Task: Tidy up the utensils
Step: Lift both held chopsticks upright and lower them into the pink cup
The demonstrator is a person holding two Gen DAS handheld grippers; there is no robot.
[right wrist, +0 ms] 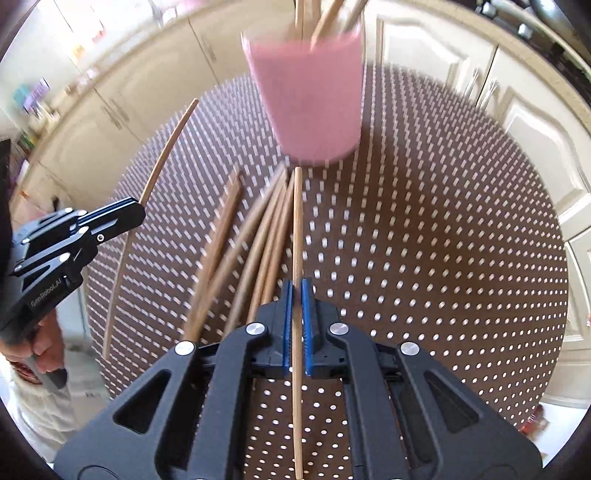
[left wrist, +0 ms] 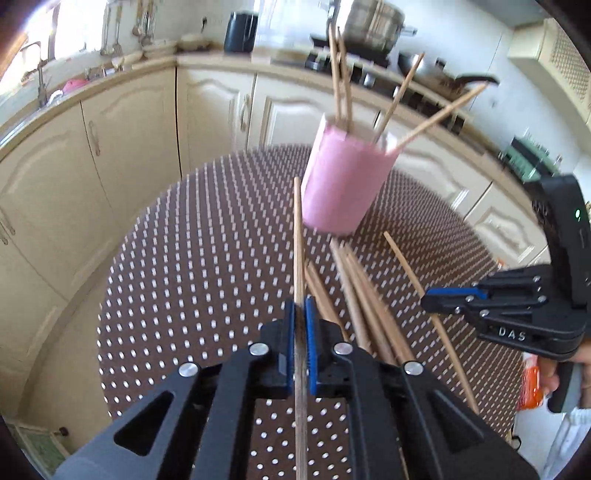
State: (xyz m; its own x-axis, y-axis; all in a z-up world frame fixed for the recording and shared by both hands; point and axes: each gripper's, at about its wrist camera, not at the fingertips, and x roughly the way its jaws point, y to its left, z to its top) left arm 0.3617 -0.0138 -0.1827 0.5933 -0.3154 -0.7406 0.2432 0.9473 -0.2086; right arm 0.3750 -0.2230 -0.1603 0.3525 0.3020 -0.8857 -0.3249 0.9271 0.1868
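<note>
A pink cup (left wrist: pixel 343 181) (right wrist: pixel 310 99) stands on the round dotted table (left wrist: pixel 192 258) with several wooden chopsticks upright in it. Loose chopsticks (left wrist: pixel 360 295) (right wrist: pixel 258 240) lie in a pile just in front of the cup. My left gripper (left wrist: pixel 301 306) is shut on one chopstick (left wrist: pixel 298 240), which points toward the cup's left side. From the right wrist view the left gripper (right wrist: pixel 138 210) is at the left with its chopstick (right wrist: pixel 162 155). My right gripper (right wrist: pixel 297 291) is shut on another chopstick (right wrist: pixel 297 229) aimed at the cup's base. It also appears in the left wrist view, right gripper (left wrist: pixel 428 301) with its chopstick (left wrist: pixel 406 269).
Cream kitchen cabinets (left wrist: pixel 129 147) curve round behind the table, under a counter with a dark kettle (left wrist: pixel 241 31) and a steel pot (left wrist: pixel 373 22). An orange packet (left wrist: pixel 532 380) lies near the table's right edge. A person's hand (right wrist: pixel 44 347) holds the left gripper's handle.
</note>
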